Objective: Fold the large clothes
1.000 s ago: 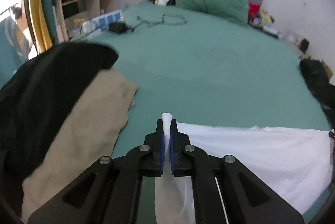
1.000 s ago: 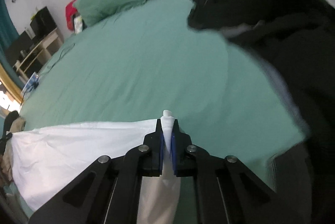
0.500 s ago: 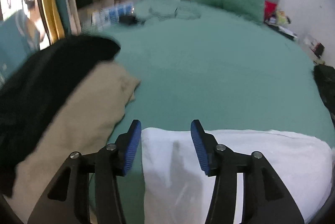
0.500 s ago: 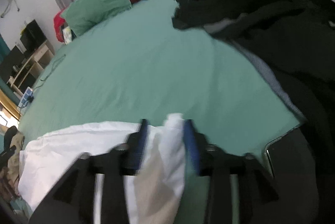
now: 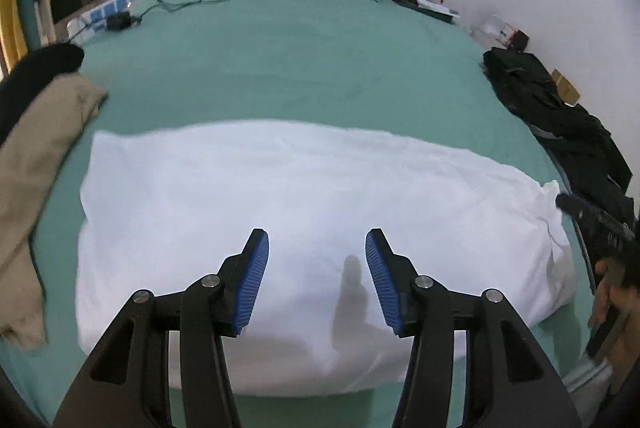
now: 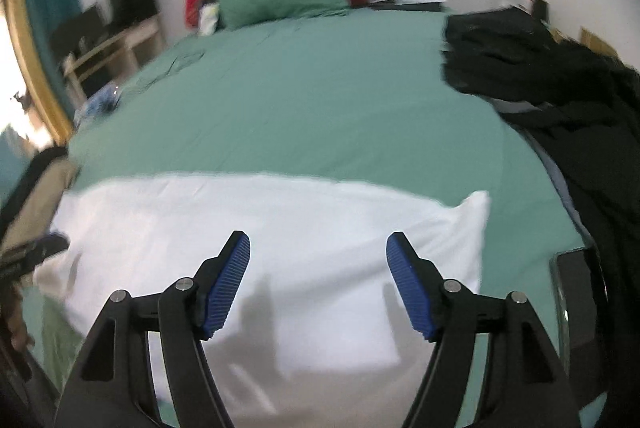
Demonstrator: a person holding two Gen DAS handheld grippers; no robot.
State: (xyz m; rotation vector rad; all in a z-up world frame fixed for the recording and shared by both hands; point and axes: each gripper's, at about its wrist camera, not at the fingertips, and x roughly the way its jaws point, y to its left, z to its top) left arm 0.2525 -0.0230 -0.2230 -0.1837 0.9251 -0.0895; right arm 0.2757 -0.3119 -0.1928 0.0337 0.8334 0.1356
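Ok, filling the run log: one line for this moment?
left gripper: open, empty | right gripper: open, empty | white garment: lying folded on bed

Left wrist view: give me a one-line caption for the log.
Left gripper, jaws open and empty, above the white garment lying flat on the green bed.

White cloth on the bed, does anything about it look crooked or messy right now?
Mostly tidy: the white cloth lies flat across the green bed. Only its right end bunches into a raised corner instead of a clean edge. Both the left claw and right claw are open above it.
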